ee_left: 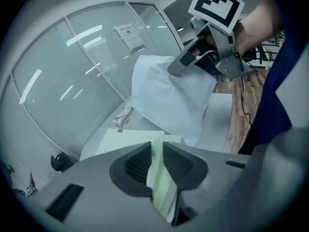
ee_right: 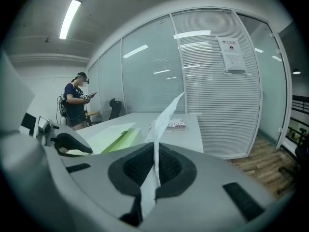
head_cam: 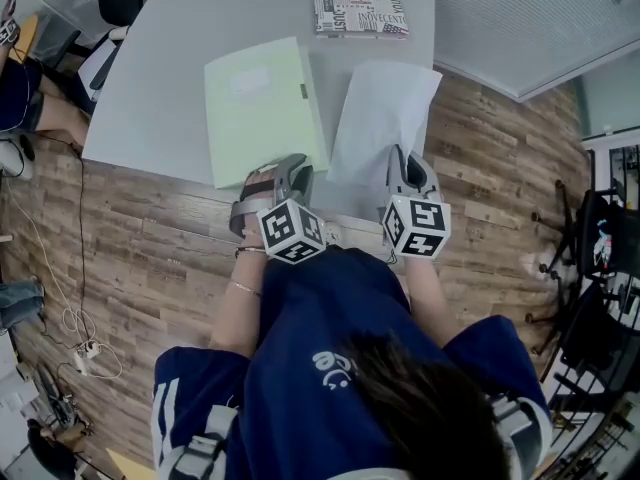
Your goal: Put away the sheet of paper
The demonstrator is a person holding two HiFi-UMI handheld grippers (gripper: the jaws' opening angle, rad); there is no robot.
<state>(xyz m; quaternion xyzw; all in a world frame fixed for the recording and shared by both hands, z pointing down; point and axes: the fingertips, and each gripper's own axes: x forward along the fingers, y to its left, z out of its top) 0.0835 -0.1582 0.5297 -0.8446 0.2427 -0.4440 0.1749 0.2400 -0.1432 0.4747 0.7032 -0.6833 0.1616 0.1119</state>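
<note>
A white sheet of paper (head_cam: 380, 118) lies curled on the grey table (head_cam: 160, 78), overhanging its near edge. My right gripper (head_cam: 405, 171) is shut on the sheet's near edge; in the right gripper view the paper (ee_right: 166, 117) rises edge-on from between the pads of this gripper (ee_right: 154, 166). A pale green folder (head_cam: 262, 108) lies to the left of the sheet. My left gripper (head_cam: 288, 171) sits at the folder's near right corner. In the left gripper view the folder's edge (ee_left: 155, 178) fills the gap between the pads of my left gripper (ee_left: 157, 161), which press on it.
A printed booklet (head_cam: 360, 13) lies at the table's far edge. Glass walls with blinds (ee_right: 217, 91) stand beyond the table. A person (ee_right: 75, 103) stands far off to the left. Wooden floor (head_cam: 500, 158) lies right of the table, with chairs (head_cam: 590, 238) at the right.
</note>
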